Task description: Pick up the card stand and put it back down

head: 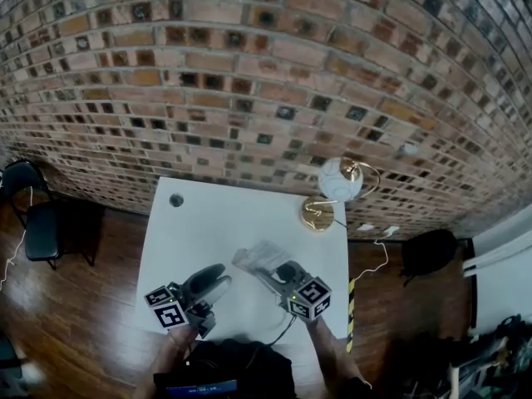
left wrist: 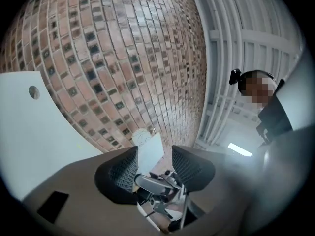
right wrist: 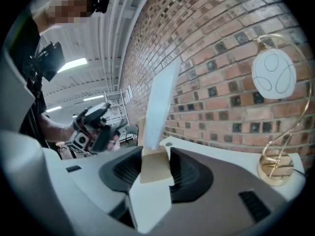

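The card stand is a small wooden block (right wrist: 155, 165) with a pale clear card (right wrist: 162, 100) rising from it. My right gripper (right wrist: 155, 170) is shut on the block, both pads pressing its sides, and holds it over the white table (head: 208, 223). In the head view the card stand (head: 260, 257) shows as a clear sheet ahead of my right gripper (head: 279, 271). My left gripper (head: 218, 281) hovers to the left, apart from the stand. Its jaws are open with nothing between the pads; through the gap the left gripper (left wrist: 155, 170) view shows the card (left wrist: 150, 151) farther off.
A lamp with a white globe (head: 340, 179) and a gold base (head: 317, 214) stands at the table's far right corner. A round hole (head: 176, 199) is near the far left corner. A brick wall (head: 249, 81) rises behind, a black chair (head: 33, 214) stands left, and a cable (head: 378, 243) runs right.
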